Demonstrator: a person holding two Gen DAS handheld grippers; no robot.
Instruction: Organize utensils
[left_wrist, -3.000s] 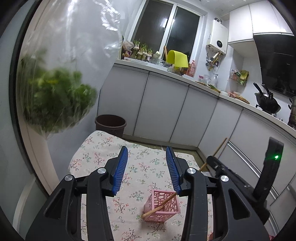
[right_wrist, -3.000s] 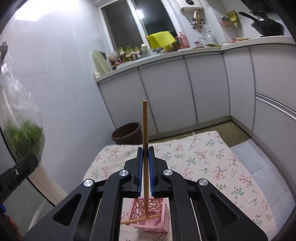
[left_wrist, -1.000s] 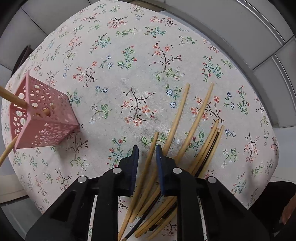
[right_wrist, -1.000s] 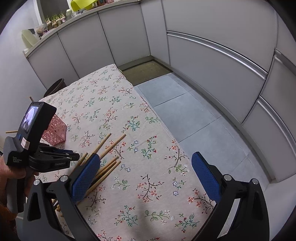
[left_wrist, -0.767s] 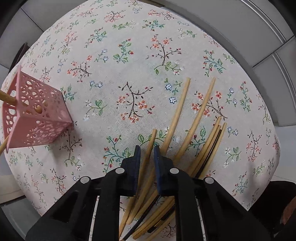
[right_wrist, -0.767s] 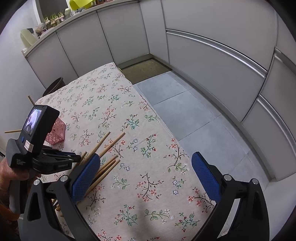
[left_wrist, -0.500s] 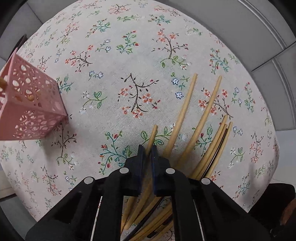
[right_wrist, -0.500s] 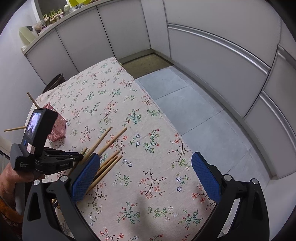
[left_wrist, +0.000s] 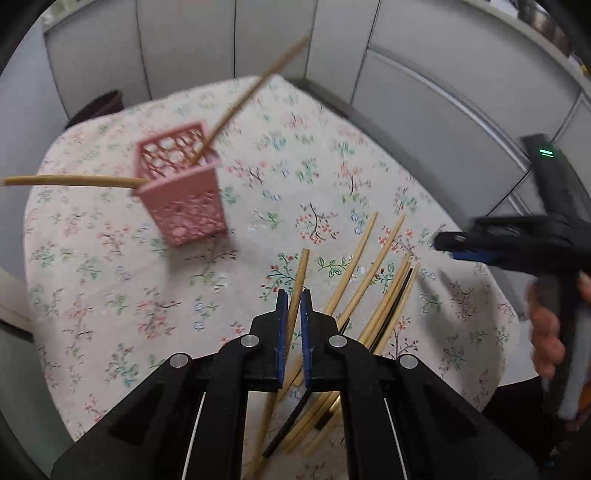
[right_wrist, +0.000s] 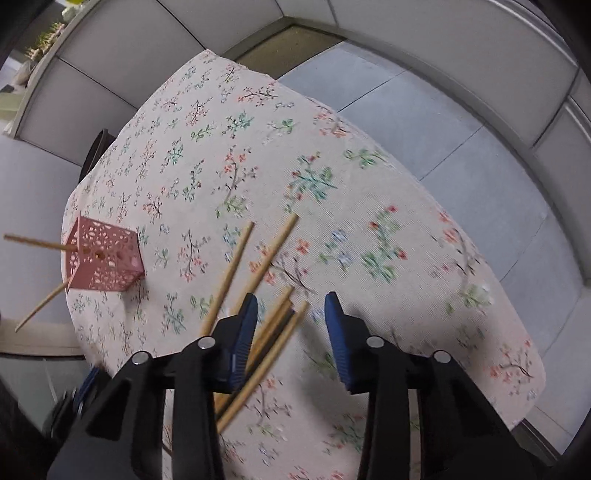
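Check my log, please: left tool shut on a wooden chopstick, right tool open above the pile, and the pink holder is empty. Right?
Not quite. The pink holder already has two chopsticks in it, as the left wrist view shows. The rest stands: left tool shut on a wooden chopstick, right tool open above the pile.

Around you: a floral-print cream tablecloth covering the table; pale grey flat-fronted cabinet doors; a dark brown round bin; grey floor tiles.
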